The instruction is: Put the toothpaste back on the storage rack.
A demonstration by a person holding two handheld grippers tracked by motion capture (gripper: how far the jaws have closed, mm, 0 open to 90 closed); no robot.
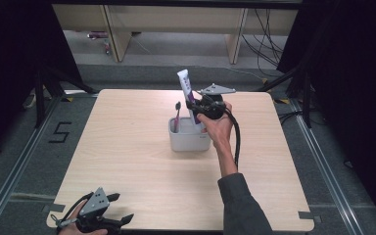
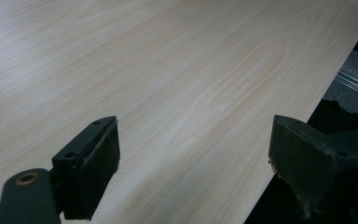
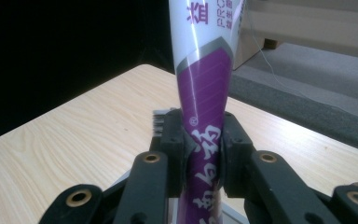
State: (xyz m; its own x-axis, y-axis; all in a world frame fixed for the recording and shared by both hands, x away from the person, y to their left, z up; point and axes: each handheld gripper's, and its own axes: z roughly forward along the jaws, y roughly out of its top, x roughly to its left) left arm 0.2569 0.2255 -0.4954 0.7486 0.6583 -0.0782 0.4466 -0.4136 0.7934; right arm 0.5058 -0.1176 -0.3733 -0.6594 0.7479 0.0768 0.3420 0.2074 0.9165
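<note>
The toothpaste tube point(image 1: 186, 90) is white at the top and purple lower down, and it is held nearly upright, tipped a little toward the far left corner of the tabletop point(image 1: 127, 147). Its long axis runs up and down, and its low end is right over, or just inside, the white holder cup point(image 1: 190, 139). How deep the end has gone cannot be told, because the hand is in the way.

The tube is pinched low on its purple part by the right gripper point(image 1: 199, 106). In the right gripper view, the tube point(image 3: 204, 107) is squeezed thin between the two black jaws, so the right gripper point(image 3: 204, 158) is closed tight on it. The tube lies straight in front of these jaws and rises up past them.

A toothbrush point(image 1: 176, 117) with a dark head is also stood in the cup, at its left side, just beside the tube. Its bristles point(image 3: 158, 122) can be seen behind the jaws.

The cup is set near the middle of the tabletop, a bit toward the far edge.

The left gripper point(image 1: 115, 208) is kept well apart, at the near left corner. In the left gripper view its jaws are spread wide over bare wood point(image 2: 168, 70), and nothing is held.

The right hand is much nearer, so the next move is likely a straight drop down into the cup, with the tube kept clear of the toothbrush.
</note>
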